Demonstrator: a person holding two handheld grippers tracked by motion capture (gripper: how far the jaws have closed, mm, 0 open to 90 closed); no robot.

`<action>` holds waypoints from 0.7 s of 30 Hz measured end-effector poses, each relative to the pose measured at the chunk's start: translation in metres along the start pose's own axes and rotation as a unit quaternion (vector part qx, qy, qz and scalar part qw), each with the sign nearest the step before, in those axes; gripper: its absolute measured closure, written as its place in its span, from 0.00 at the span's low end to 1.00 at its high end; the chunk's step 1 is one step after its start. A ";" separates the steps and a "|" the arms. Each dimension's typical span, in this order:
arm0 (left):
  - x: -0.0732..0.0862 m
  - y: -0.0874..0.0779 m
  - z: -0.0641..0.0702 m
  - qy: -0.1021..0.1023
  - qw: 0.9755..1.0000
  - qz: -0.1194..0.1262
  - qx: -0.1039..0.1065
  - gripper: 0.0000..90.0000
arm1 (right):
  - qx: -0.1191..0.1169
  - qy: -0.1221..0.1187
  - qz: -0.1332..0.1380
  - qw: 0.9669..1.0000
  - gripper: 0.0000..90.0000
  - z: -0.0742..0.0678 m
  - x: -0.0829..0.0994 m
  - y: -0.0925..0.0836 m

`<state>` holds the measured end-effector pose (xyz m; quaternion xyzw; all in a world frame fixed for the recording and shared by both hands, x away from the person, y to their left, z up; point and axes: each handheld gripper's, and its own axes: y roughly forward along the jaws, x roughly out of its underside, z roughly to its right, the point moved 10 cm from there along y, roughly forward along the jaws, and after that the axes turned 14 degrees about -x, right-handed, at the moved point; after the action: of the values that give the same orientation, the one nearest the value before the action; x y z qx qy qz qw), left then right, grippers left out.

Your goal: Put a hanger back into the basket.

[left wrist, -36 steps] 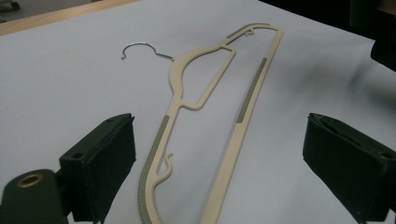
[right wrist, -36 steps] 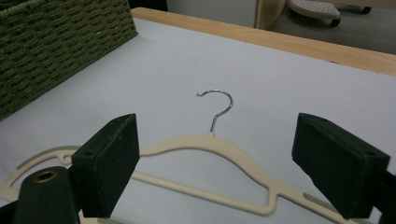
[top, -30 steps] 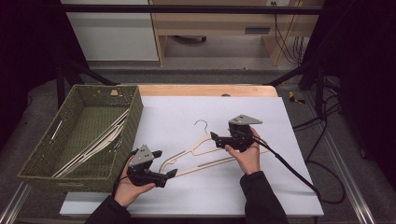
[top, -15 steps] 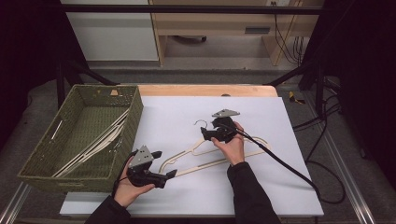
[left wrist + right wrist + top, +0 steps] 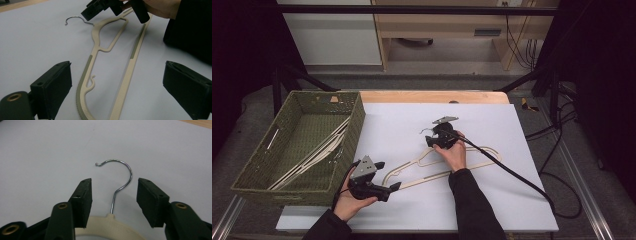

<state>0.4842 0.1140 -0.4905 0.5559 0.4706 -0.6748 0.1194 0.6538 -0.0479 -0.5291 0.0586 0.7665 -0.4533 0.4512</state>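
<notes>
A cream plastic hanger [image 5: 439, 170] with a metal hook [image 5: 122, 176] lies flat on the white table [image 5: 522, 145]. My right gripper [image 5: 113, 201] is low over the hanger's neck, its jaws on either side of the hook's stem. They have just been closing, but the pads do not touch the wire. In the high view the right gripper [image 5: 431, 136] sits at the hanger's top. My left gripper [image 5: 117, 87] stands wide open around the hanger's left shoulder end [image 5: 86, 82], without touching it. It rests near the front of the table [image 5: 387, 175].
A green woven basket [image 5: 357, 117] stands at the table's left edge, with several cream hangers [image 5: 312, 157] lying in it. The right gripper's black cable [image 5: 512, 175] trails across the table to the front right. A wooden strip [image 5: 432, 96] runs along the far edge.
The right gripper has moved left and down onto the hanger's neck, and its jaws have narrowed around the hook's stem. The left gripper and the hanger have stayed put.
</notes>
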 end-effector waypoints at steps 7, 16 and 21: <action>0.000 0.000 0.000 -0.001 1.000 -0.001 0.001 0.10 | 0.005 0.000 -0.022 1.000 0.66 0.003 0.006 0.010; 0.000 0.000 0.000 -0.002 1.000 -0.001 0.001 0.10 | 0.011 -0.008 -0.033 0.999 0.82 0.003 0.011 0.015; 0.001 0.000 0.002 -0.001 1.000 -0.001 0.001 0.10 | 0.007 -0.001 -0.036 0.999 0.86 0.003 0.011 0.014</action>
<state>0.4830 0.1126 -0.4912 0.5551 0.4702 -0.6759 0.1180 0.6565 -0.0456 -0.5473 0.0337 0.7644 -0.4746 0.4350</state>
